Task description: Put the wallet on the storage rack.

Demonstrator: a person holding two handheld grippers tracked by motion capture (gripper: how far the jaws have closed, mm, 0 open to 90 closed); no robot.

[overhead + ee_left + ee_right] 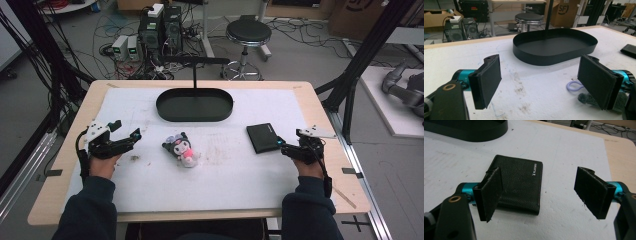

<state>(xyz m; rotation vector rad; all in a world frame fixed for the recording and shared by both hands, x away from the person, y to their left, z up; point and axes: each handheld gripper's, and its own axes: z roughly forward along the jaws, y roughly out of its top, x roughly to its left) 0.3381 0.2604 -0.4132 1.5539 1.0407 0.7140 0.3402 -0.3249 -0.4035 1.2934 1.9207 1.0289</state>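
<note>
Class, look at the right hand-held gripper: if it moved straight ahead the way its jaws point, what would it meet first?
Most likely the black wallet. The right hand-held gripper has its jaws spread open, with the wallet lying flat just ahead, nearer its one jaw. Depth is uncertain.

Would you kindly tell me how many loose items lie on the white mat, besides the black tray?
2: a plush toy at the centre and a black wallet to its right.

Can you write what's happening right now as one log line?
left gripper: open, near plush toy | right gripper: open, at black wallet | black oval tray: empty
</note>
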